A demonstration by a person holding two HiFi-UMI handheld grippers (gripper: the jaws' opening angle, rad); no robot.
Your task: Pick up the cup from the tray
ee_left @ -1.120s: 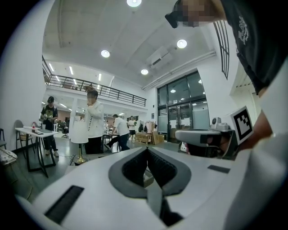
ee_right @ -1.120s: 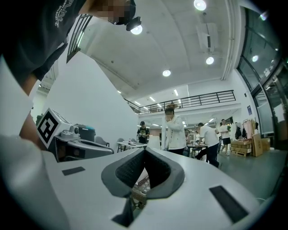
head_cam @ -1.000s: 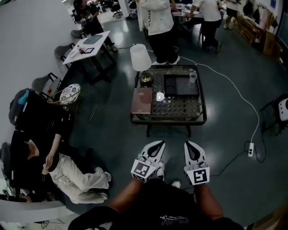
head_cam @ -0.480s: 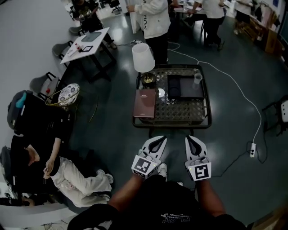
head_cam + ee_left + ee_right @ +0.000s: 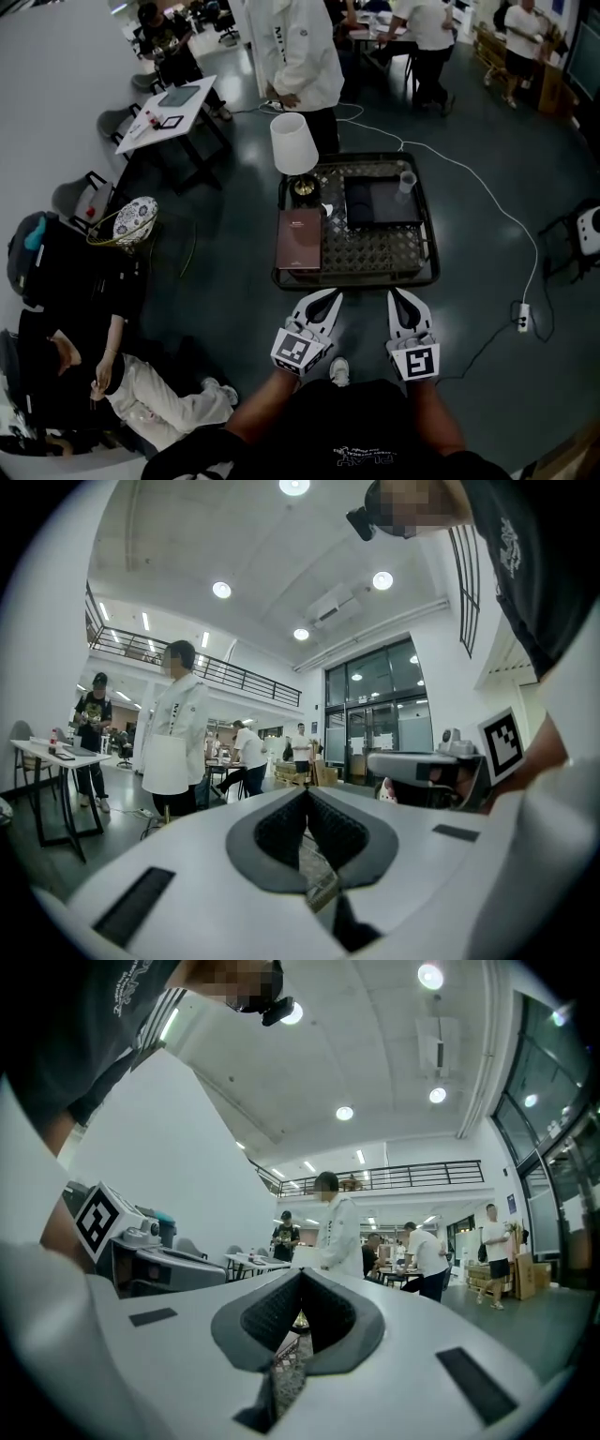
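Note:
A clear cup [image 5: 407, 181] stands upright at the far right corner of a dark tray [image 5: 375, 204] on a low lattice-topped table [image 5: 375, 253]. My left gripper [image 5: 329, 296] and right gripper [image 5: 397, 294] are held side by side just short of the table's near edge, well apart from the cup. Both point at the table. In the left gripper view the left gripper [image 5: 307, 796] has its jaws pressed together with nothing between them. In the right gripper view the right gripper [image 5: 300, 1276] is likewise shut and empty.
A white-shaded lamp [image 5: 293, 142] and a brown book [image 5: 299, 239] take up the table's left side. A person in a white coat [image 5: 298, 52] stands behind the table. A seated person [image 5: 131, 370] is at the left. A white cable [image 5: 506, 220] runs to a power strip [image 5: 522, 317].
The table has come nearer in the head view, so its near edge now lies just ahead of both gripper tips. The grippers keep their pose, shut and empty.

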